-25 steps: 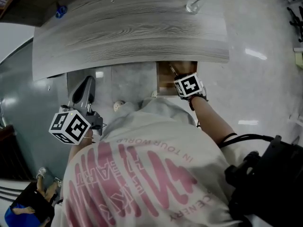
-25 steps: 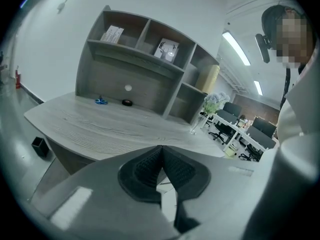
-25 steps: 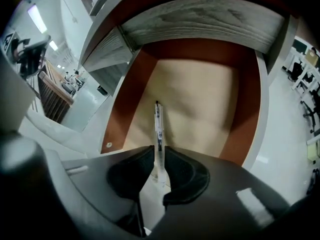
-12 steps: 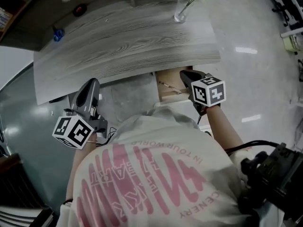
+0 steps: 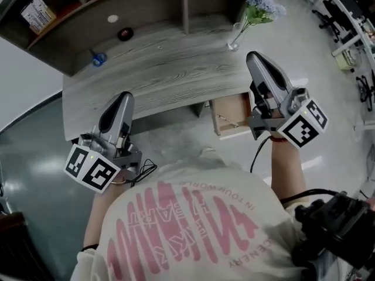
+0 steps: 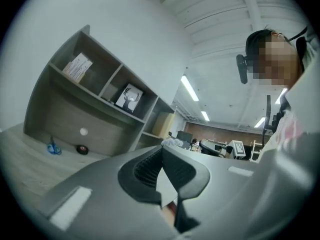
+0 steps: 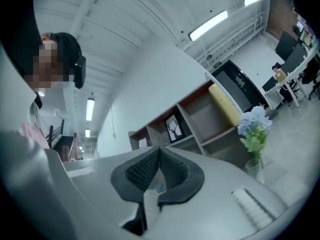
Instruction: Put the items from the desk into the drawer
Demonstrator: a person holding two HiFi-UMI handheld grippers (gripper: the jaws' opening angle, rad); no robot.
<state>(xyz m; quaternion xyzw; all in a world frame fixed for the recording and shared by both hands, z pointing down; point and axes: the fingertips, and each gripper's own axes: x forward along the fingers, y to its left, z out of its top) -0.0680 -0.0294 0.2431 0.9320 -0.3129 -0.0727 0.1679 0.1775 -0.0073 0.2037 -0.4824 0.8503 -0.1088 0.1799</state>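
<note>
Drawer (image 5: 232, 115) sits pulled out under the grey wood desk (image 5: 170, 69), right of the middle, with a thin stick (image 5: 226, 119) in it. At the upper left of the desk lie a blue thing (image 5: 98, 58) and a black round thing (image 5: 124, 34). A vase (image 5: 237, 38) stands at the upper right. The floor (image 5: 35, 157) is shiny. My left gripper (image 5: 122, 98) and right gripper (image 5: 256, 58) are pinched together, holding nothing. A second ago my right gripper was down at the drawer; now both are higher.
</note>
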